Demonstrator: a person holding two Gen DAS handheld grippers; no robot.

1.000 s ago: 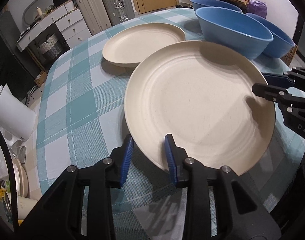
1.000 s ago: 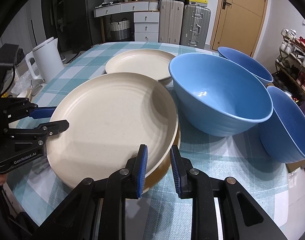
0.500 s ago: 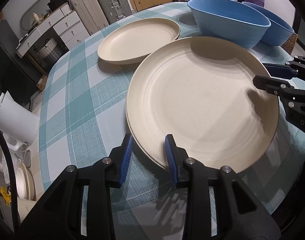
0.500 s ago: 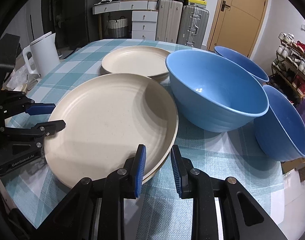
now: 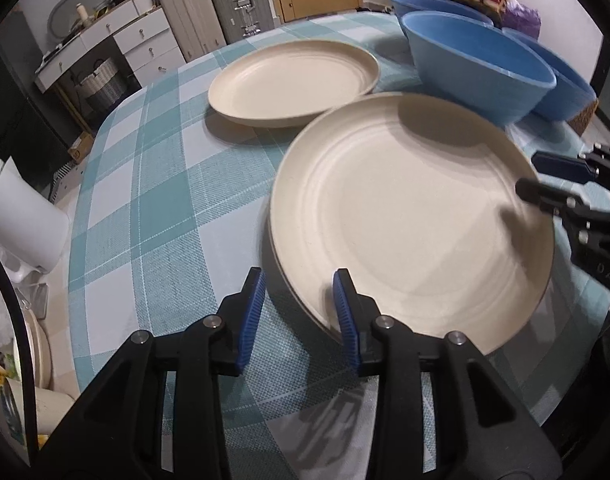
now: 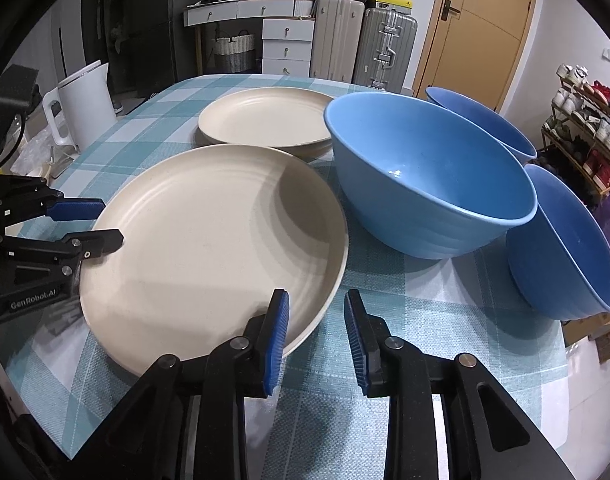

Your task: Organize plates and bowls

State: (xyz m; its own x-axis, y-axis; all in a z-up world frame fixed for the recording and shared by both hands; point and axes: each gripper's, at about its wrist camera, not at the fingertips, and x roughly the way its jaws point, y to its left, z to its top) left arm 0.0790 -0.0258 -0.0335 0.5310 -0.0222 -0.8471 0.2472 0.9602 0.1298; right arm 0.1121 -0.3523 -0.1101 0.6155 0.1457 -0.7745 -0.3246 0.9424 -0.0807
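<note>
A white kettle (image 6: 83, 104) stands beside the checked tablecloth (image 6: 405, 320); suitcases (image 6: 365, 44) and perhaps shoes (image 6: 585, 120) behind.

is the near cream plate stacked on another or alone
Stacked: the near plate lies flat on another plate's rim, showing beneath its left edge.

Indoor light from overhead, moderately bright, even across the table (image 6: 405, 312). Soft shadow of the nearest bowl (image 6: 425, 184) falls across the near plate (image 6: 209, 240); small glare spot inside that bowl. Left wrist view: motion blur on the near plate's rim (image 5: 289, 168) and the bowls; right wrist view sharp. Both views: strong fisheye bending, black vignette at the corners. Far room dimmer.
</note>
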